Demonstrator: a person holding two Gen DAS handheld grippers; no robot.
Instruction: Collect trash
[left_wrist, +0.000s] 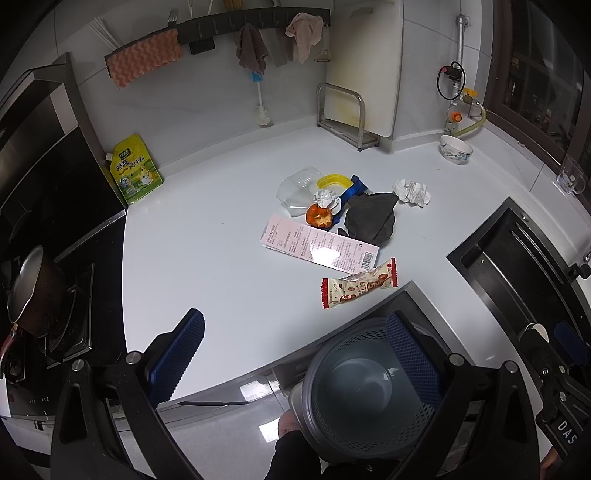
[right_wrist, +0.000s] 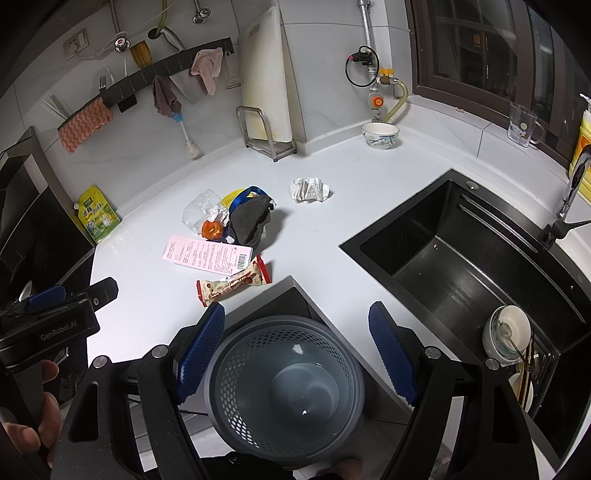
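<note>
Trash lies in a pile on the white counter (left_wrist: 207, 229): a red-and-white snack wrapper (left_wrist: 360, 286) (right_wrist: 232, 282), a pink paper box (left_wrist: 319, 243) (right_wrist: 207, 254), an orange fruit core (left_wrist: 320, 218) (right_wrist: 212, 229), a dark cloth (left_wrist: 371, 218) (right_wrist: 251, 219), a clear plastic tub (left_wrist: 297, 190), a yellow lid and a crumpled white paper (left_wrist: 412, 192) (right_wrist: 309, 189). A grey perforated bin (left_wrist: 364, 387) (right_wrist: 284, 391) stands on the floor below the counter edge. My left gripper (left_wrist: 295, 354) is open and empty over the counter edge. My right gripper (right_wrist: 297, 354) is open and empty above the bin.
A black sink (right_wrist: 472, 258) with dishes lies to the right. A stove with a pot (left_wrist: 33, 291) is at the left. A yellow-green pouch (left_wrist: 136, 171), a rack with a cutting board (right_wrist: 269, 92), a bowl (right_wrist: 380, 134) and a glass mug (right_wrist: 522, 125) stand along the back.
</note>
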